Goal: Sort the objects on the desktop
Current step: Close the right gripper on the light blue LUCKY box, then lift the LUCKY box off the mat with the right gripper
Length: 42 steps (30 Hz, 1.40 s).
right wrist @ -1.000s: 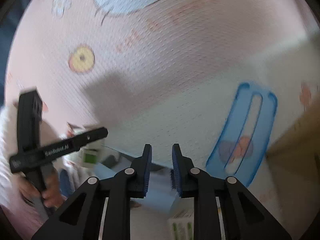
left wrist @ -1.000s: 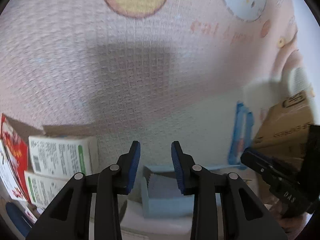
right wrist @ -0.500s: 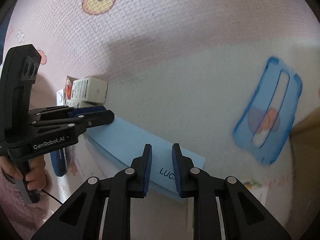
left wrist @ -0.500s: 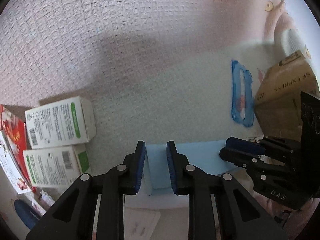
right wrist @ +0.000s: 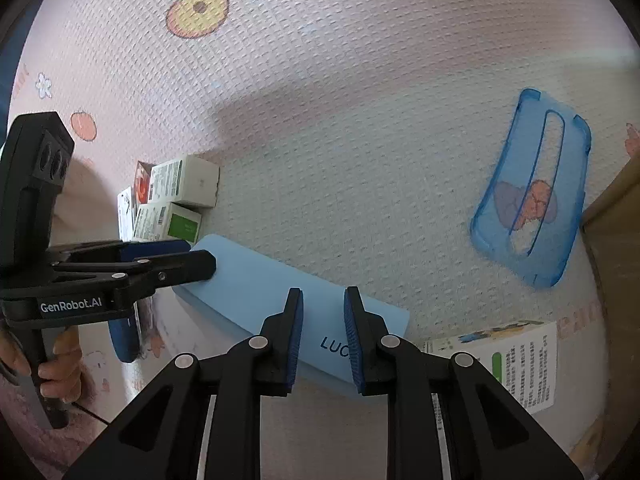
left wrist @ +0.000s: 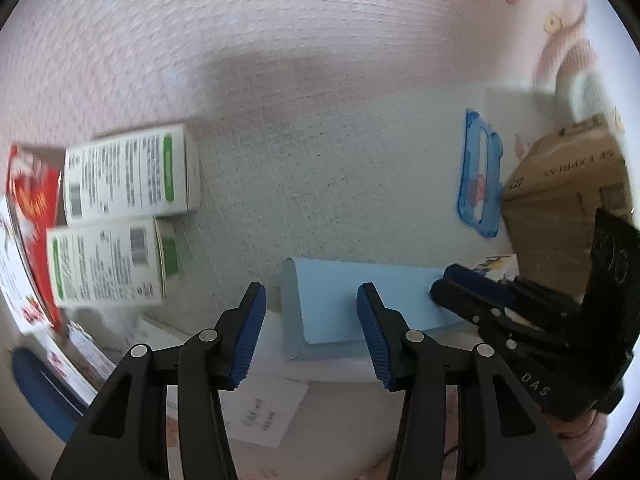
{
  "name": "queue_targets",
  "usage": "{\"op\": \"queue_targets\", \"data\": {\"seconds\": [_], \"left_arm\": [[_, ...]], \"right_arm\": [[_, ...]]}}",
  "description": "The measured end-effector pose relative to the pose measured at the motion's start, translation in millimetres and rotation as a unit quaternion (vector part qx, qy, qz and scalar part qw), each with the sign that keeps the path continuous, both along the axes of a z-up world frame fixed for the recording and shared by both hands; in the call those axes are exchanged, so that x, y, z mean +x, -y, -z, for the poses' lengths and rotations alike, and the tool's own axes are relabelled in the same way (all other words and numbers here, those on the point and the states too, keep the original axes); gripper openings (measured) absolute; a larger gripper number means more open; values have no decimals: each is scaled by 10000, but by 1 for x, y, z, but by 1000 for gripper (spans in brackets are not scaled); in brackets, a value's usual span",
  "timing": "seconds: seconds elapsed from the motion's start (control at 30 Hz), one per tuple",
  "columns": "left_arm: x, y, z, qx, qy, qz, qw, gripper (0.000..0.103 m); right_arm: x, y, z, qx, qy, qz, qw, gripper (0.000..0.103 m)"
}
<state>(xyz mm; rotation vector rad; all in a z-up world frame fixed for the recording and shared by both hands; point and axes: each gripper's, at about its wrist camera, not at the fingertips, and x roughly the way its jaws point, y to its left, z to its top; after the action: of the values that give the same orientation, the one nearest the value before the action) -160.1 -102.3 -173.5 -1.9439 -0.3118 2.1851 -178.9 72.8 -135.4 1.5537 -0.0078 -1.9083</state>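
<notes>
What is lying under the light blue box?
The light blue box lies partly on the knitted cloth and partly on a white surface nearer the cameras. Whatever is directly beneath it is covered.

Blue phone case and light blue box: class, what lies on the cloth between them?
Nothing: in the right wrist view, only bare cloth separates the phone case from the light blue box.

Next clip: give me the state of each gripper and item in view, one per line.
left gripper: jaws opening, pads not pressing the light blue box
right gripper: shut, above that box, no grip evident
light blue box: closed, lying flat
white-green cartons: closed, on their sides
blue phone case: empty, lying flat
</notes>
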Motion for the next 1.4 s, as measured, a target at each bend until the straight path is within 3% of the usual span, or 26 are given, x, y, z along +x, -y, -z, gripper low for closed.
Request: {"op": "queue_targets", "data": {"seconds": [0.27,0.33,0.4,0.47,0.67,0.77,1.07,1.3,1.4], "left_arm": [[9,4,3,242,24,12,9997,52],[10,3,2,215,-20,31,9998,52],[12,1,0,153,-63,99,9998,52],[13,-1,-1,103,-94,149,9998,52],[20,-6,-7,26,-238,324,9992,52],[21,-6,-8,7,-237,315,9992,52],[20,-6,-10,45,-209,303,9993,52],[19,-11,-12,-69,-181,358,9992,50],[17,-15,-12,-44,-94,438,9990,46]], "right_arm": [[2,-14,4,75,457,132,9988,19],[-2,-23,5,258,693,291,9968,21],[-2,-39,4,-3,1161,634,9912,23],[3,-45,3,-129,1358,789,9875,26],[28,-51,13,-136,1580,880,9834,41],[31,-47,25,-33,1610,924,9826,42],[27,-49,7,-469,1241,875,9873,46],[15,-57,25,-941,1846,1466,9672,47],[13,-54,26,-953,1869,1498,9662,47]]}}
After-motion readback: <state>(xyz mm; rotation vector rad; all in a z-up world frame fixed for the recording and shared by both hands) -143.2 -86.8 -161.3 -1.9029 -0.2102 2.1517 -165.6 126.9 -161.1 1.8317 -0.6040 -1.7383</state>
